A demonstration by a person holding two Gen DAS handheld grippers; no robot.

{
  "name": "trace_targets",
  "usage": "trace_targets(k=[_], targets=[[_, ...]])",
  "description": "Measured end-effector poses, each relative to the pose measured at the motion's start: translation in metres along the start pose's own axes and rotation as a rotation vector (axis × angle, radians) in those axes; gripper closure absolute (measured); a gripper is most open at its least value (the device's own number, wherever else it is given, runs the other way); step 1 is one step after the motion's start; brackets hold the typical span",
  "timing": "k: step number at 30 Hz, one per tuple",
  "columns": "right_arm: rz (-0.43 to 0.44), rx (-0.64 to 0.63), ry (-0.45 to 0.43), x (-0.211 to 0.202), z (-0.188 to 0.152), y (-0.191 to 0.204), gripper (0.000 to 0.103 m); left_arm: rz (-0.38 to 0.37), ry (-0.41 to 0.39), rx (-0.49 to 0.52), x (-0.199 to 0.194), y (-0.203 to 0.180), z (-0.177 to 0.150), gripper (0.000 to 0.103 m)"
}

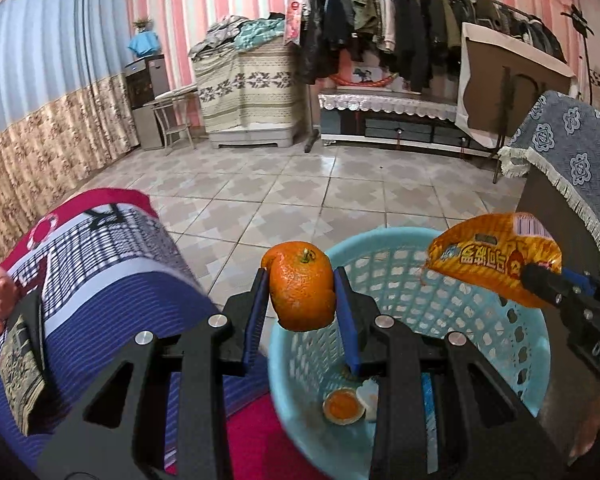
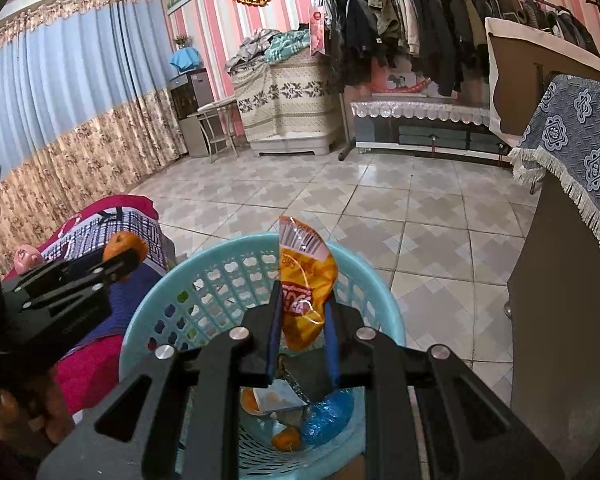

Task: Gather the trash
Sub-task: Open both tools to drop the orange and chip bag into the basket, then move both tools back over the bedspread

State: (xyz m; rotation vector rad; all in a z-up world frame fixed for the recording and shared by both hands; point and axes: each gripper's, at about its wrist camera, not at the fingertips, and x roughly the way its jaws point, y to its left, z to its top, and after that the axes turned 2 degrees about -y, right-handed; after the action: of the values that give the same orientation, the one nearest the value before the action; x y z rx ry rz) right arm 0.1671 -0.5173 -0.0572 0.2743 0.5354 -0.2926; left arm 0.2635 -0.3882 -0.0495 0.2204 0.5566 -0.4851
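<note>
Jaws of the left gripper (image 1: pixel 302 296) press on an orange peel (image 1: pixel 302 286), a hollow, dimpled shell with its green stem on top, held over the near rim of the basket. Below and ahead of both sets of jaws stands the pale blue plastic basket (image 2: pixel 220 276), its lattice wall open, with peel scraps, paper and a blue bag inside. Right gripper (image 2: pixel 302 312) jaws are closed on a crinkled orange-yellow snack wrapper (image 2: pixel 306 280), which stands upright above the basket's middle, barcode end up.
</note>
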Motion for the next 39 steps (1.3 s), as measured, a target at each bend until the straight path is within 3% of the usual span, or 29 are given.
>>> trace_targets(k=[1,5,10,22,24,26,32,39], targets=[[-0.002,0.000,0.002,0.000,0.000,0.000,0.084,-0.002,0.001,0.004,0.002,-0.003,0.001,0.069],[-0.004,0.001,0.006,0.001,0.001,0.000,0.084,0.011,-0.011,0.003,0.004,-0.004,0.005,0.043],[0.001,-0.014,0.013,0.004,0.002,0.005,0.084,0.093,-0.038,-0.021,-0.005,0.019,0.006,0.012],[-0.001,-0.091,0.027,0.007,0.004,0.034,0.082,0.234,-0.065,-0.100,-0.054,0.090,-0.009,0.006],[-0.008,-0.095,0.037,0.009,0.004,0.037,0.068,0.245,-0.075,-0.117,-0.064,0.099,-0.010,0.006],[-0.011,-0.098,0.034,0.010,0.005,0.039,0.042,0.253,-0.083,-0.128,-0.074,0.108,-0.009,0.006],[-0.034,-0.120,-0.005,0.000,0.008,0.050,0.018,0.307,-0.102,-0.134,-0.101,0.133,-0.020,0.006],[-0.065,-0.181,-0.036,-0.004,0.009,0.074,0.010,0.330,-0.076,-0.184,-0.125,0.167,-0.039,0.006]])
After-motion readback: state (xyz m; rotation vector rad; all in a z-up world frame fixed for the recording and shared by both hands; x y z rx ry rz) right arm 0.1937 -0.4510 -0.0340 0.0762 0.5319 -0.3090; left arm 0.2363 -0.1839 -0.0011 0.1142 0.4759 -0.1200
